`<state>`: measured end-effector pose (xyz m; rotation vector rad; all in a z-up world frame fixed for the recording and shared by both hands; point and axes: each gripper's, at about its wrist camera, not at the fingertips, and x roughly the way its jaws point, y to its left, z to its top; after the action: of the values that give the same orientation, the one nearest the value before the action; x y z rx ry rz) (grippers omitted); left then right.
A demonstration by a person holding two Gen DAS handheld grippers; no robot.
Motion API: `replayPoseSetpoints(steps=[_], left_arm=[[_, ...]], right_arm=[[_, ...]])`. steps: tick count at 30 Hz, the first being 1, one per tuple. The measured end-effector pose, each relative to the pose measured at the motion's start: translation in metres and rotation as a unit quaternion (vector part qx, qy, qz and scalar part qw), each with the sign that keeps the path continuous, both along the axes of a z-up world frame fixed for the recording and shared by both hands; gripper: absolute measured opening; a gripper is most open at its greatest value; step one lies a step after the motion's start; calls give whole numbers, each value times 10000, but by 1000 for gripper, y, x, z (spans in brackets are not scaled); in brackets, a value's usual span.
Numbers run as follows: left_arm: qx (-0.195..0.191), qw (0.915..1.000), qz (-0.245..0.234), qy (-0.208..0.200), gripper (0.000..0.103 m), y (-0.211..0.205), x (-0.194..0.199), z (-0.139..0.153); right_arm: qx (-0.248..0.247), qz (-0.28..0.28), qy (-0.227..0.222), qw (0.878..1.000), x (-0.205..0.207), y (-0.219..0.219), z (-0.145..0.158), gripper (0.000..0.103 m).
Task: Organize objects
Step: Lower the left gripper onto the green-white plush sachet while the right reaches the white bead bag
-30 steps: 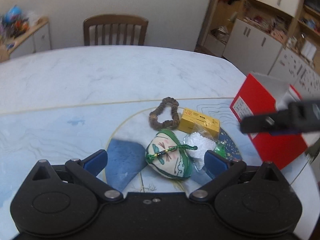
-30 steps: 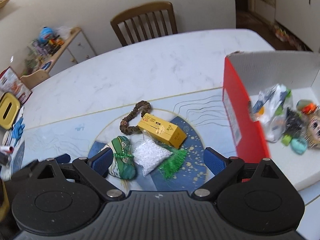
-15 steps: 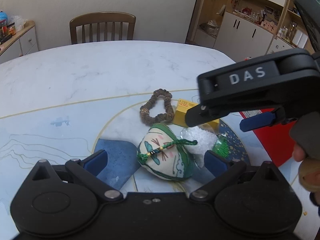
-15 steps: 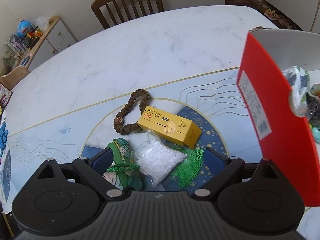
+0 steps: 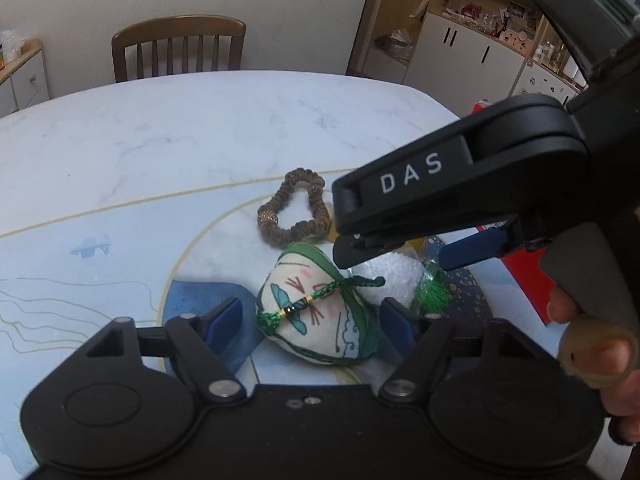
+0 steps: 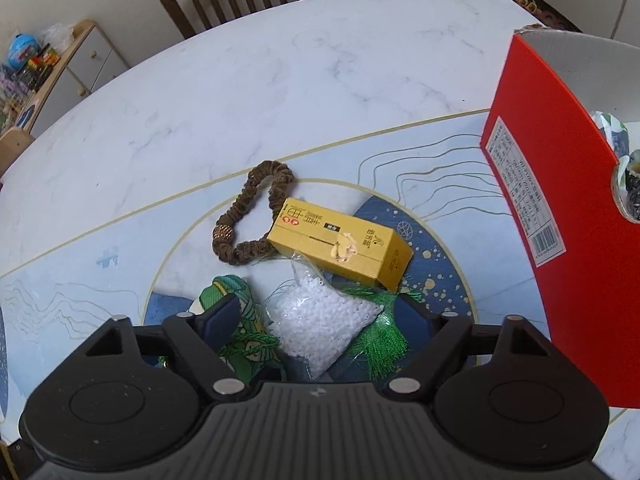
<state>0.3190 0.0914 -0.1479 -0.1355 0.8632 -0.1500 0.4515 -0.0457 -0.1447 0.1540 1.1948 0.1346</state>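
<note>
Both hand-held grippers hang wide open over the tabletop (image 6: 280, 80): the left hand-held gripper (image 5: 316, 316) straddles a green-trimmed cloth pouch (image 5: 316, 312), the right hand-held gripper (image 6: 324, 316) a bag of white beads (image 6: 320, 320) with a green tassel (image 6: 380, 336). Just beyond lie a yellow box (image 6: 340, 240) and brown scrunchie (image 6: 248, 216); a red box (image 6: 560, 200) stands at right.

Left wrist view low and close behind its hand-held gripper (image 5: 312, 314), right wrist view higher, tilted down, both sharing the table's (image 6: 248, 92) cluttered centre
</note>
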Motion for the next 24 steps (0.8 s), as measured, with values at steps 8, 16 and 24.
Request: replayPoseSetpoints(steps=[8,16,24], left_arm=[[-192,9998,-28,86,58,5,2,-5],[-288,9995,26,136,52,9,1,-4],[-283,9994,8,175,50,8,-8,0]], right_arm=[[-82,117,61,9999,0,0,-2,63],[132,200,-15,9997,-4,-4,2,46],[390,251,-100,9989,-12,-17,6,34]])
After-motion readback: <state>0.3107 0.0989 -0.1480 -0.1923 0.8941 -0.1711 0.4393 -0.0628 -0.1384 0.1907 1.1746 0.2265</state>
